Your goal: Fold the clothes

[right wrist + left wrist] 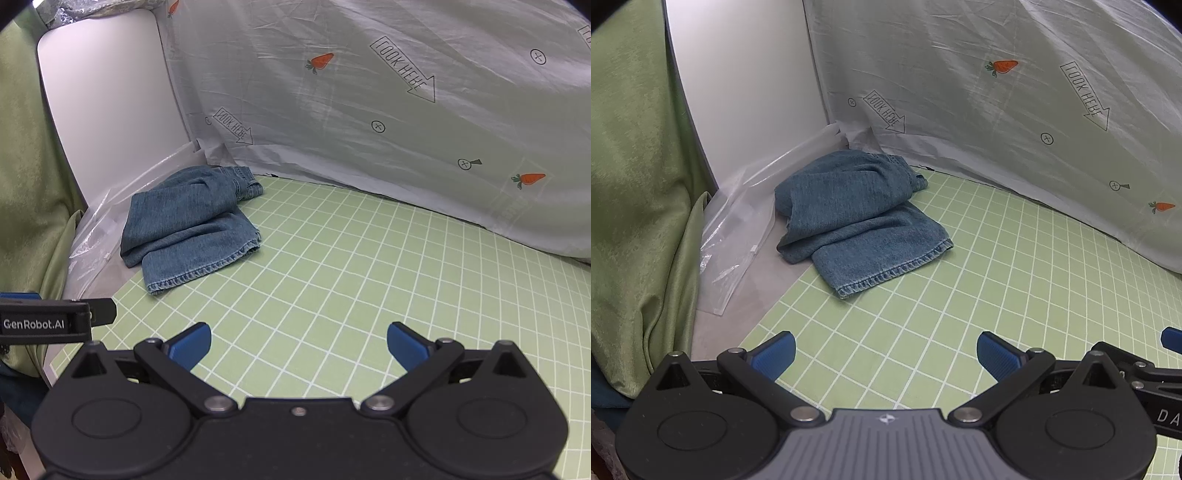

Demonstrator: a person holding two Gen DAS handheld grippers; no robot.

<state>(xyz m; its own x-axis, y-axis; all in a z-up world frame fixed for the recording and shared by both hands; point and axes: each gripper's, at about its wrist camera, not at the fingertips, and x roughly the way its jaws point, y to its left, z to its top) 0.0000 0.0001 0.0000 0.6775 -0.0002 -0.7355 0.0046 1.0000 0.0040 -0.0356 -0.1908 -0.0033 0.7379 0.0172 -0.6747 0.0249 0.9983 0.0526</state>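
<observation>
A folded pair of blue jeans [857,218] lies at the far left corner of the green grid mat [960,295], partly off the mat on grey table. It also shows in the right wrist view [192,225]. My left gripper [886,354] is open and empty, hovering over the mat well short of the jeans. My right gripper [299,347] is open and empty, over the mat to the right of the left one. The left gripper's body [48,323] shows at the left edge of the right wrist view.
A grey sheet with carrot and arrow prints [1015,92] hangs behind the mat. A white panel [738,74] and a green curtain [635,184] stand at the left. Clear plastic [735,229] lies beside the jeans. The green mat [369,277] stretches right.
</observation>
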